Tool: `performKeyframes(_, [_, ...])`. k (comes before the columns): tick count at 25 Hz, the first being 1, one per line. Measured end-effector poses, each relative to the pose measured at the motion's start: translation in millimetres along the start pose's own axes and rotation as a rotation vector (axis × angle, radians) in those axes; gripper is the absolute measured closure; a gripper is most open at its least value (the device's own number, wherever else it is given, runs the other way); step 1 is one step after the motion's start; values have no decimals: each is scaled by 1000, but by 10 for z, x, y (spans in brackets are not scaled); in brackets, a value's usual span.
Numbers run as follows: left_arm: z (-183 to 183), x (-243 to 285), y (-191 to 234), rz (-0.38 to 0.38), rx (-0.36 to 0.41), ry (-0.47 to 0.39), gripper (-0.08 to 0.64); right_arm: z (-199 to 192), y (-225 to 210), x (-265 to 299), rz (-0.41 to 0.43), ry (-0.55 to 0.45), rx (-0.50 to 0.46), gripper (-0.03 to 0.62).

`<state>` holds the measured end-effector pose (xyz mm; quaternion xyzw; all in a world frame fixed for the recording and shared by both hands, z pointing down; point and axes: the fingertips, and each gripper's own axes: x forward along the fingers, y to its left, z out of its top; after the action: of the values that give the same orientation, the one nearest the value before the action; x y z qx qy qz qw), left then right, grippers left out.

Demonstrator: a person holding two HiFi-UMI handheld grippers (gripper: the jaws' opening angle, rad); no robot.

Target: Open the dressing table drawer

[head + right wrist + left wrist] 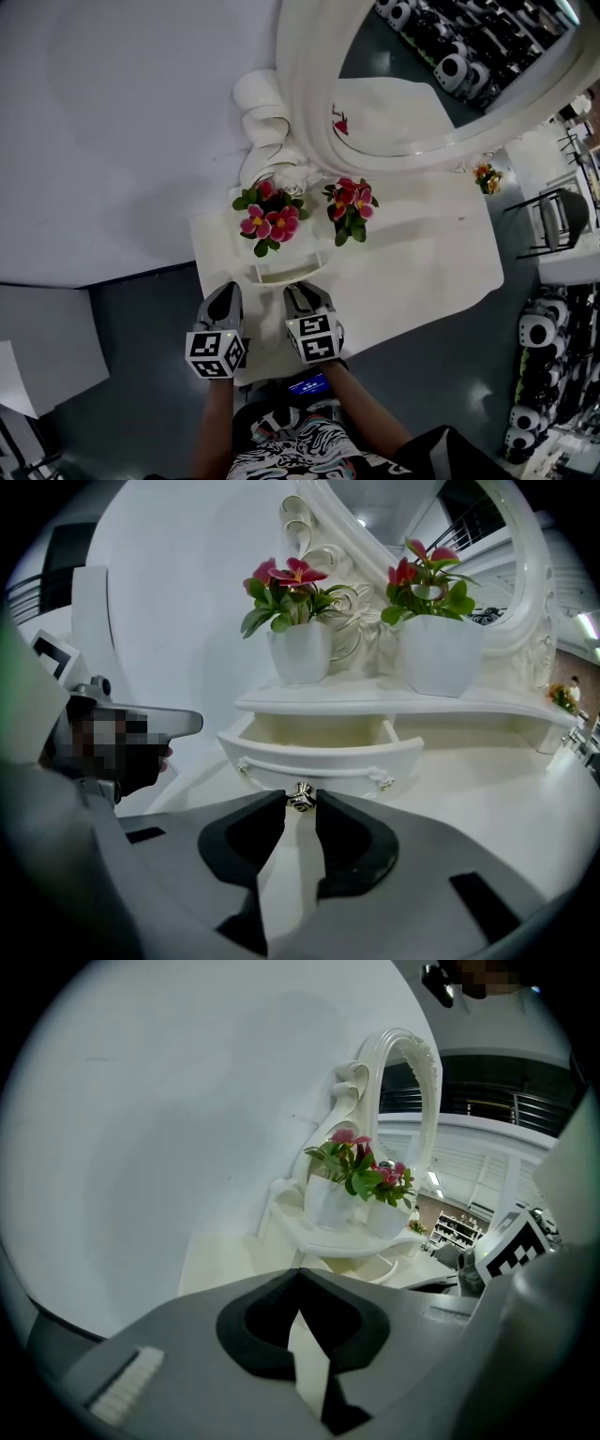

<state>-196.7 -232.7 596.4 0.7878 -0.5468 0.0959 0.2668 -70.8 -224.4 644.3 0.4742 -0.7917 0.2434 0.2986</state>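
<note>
The white dressing table has a small curved drawer under its shelf, pulled out so its pale inside shows. A silver knob sticks out of the drawer's front. My right gripper is shut on that knob, one fingertip pressing on each side. In the head view the right gripper sits at the drawer's front edge. My left gripper is beside it to the left, off the table's corner. The left gripper is shut with nothing in it and points at the table's left end.
Two white pots of pink flowers stand on the shelf above the drawer. The oval mirror rises behind them. A white wall is at the left. A dark chair and shelves of panda toys are at the right.
</note>
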Motion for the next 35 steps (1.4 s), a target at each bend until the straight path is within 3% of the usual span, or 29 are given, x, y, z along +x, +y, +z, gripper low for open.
performKeyframes(3, [72,-95,-64,5,9,-23,557,-17,-8,-116,0,-2,9,486])
performKeyframes(12, [384,-454,-391,2,66,-129,558,214,-47,-698,-44,-137,4,589])
performKeyframes(18, [551,-708,-570,-15,94,-172,558,409,88,-1064,23,-253,14,589])
performKeyframes(35, [615,-823,-602,-16,96,-195,558,450,97,-1210,-3,-267,-25,591])
